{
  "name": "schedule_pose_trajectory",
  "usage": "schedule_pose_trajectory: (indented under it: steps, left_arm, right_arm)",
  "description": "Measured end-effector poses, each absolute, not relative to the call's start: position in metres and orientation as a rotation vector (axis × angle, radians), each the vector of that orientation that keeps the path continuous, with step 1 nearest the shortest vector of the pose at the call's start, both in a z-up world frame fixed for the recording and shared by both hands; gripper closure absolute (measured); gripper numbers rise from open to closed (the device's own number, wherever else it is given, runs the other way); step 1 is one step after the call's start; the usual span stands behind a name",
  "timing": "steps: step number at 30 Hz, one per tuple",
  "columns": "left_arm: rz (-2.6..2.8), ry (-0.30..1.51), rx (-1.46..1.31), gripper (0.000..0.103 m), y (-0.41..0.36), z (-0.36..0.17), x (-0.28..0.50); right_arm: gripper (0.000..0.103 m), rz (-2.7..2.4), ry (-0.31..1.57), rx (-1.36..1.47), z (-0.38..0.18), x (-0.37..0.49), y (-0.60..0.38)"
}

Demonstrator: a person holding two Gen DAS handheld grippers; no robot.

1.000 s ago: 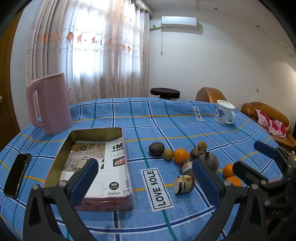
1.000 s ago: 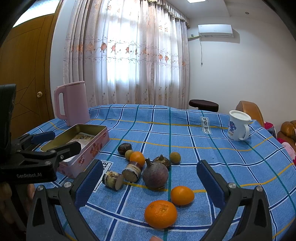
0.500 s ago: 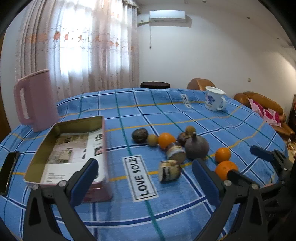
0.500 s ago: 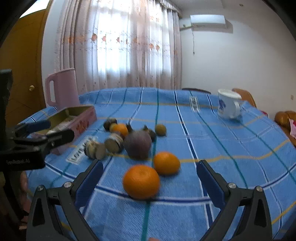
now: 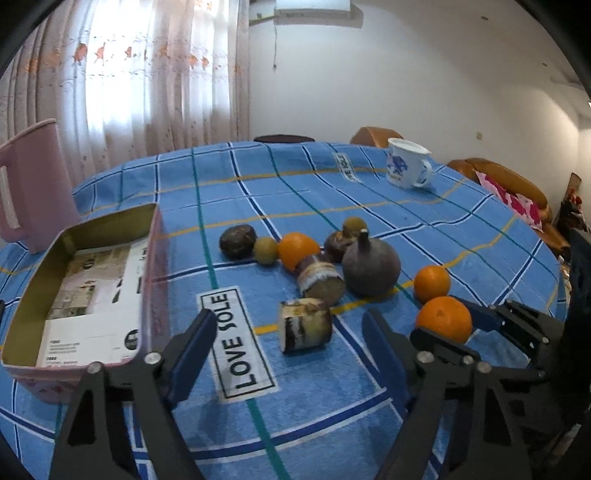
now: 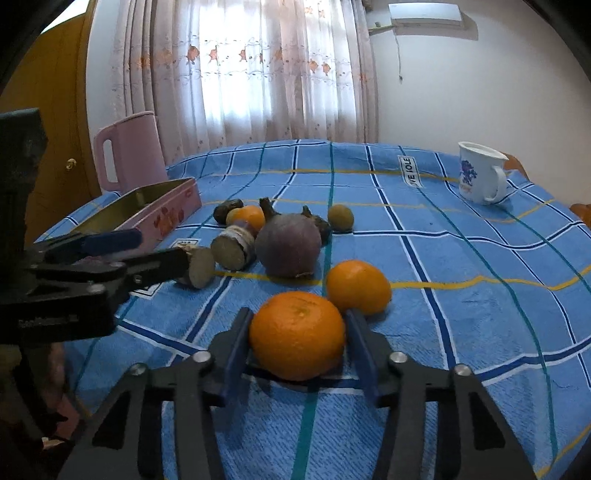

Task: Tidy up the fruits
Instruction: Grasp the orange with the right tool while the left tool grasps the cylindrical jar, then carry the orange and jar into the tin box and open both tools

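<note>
The right gripper (image 6: pixel 298 345) clamped a round, dimpled orange (image 6: pixel 297 335); a smaller orange (image 6: pixel 358 286) lay at 1 o'clock. The left gripper (image 5: pixel 290 338) stood open, empty.

**Bright living room, checked tablecloth**

Daylight pours through sheer floral curtains (image 6: pixel 243 74) covering the window. White walls (image 5: pixel 424 81), with an air conditioner (image 6: pixel 424 16) mounted high near the ceiling. A wooden door (image 6: pixel 55 122) sits left of the curtains. The table wears a blue plaid cloth (image 5: pixel 332 199). Beyond it, a brown leather sofa (image 5: pixel 509 184) with a pink cushion (image 5: pixel 517 201), and a dark round stool (image 5: pixel 284 138).
</note>
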State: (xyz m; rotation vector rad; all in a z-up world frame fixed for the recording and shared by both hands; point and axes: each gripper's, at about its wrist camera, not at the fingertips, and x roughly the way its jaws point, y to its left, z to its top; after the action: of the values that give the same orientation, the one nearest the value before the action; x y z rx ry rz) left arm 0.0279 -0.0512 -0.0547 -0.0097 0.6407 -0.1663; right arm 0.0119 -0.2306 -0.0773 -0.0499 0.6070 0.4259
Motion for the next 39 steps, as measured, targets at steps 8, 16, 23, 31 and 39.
schedule_pose_trajectory:
  steps: [8, 16, 23, 31, 39]
  left_arm:
    - [-0.209, 0.745, 0.012, 0.04, -0.061, -0.064, 0.047]
    - [-0.262, 0.757, -0.035, 0.069, -0.054, -0.066, 0.048]
    - [-0.248, 0.689, -0.055, 0.069, -0.044, -0.057, 0.037]
    - [-0.168, 0.588, -0.058, 0.069, -0.021, -0.035, 0.024]
    - [-0.114, 0.535, -0.072, 0.069, 0.005, -0.021, 0.017]
  right_arm:
    - [0.053, 0.444, 0.595, -0.039, -0.077, 0.01, -0.233]
    - [0.053, 0.461, 0.575, -0.052, -0.072, 0.006, -0.23]
    - [0.054, 0.479, 0.533, -0.062, -0.059, 0.005, -0.226]
    - [0.054, 0.522, 0.494, -0.081, -0.041, 0.011, -0.21]
    - [0.054, 0.591, 0.444, -0.115, -0.019, 0.016, -0.181]
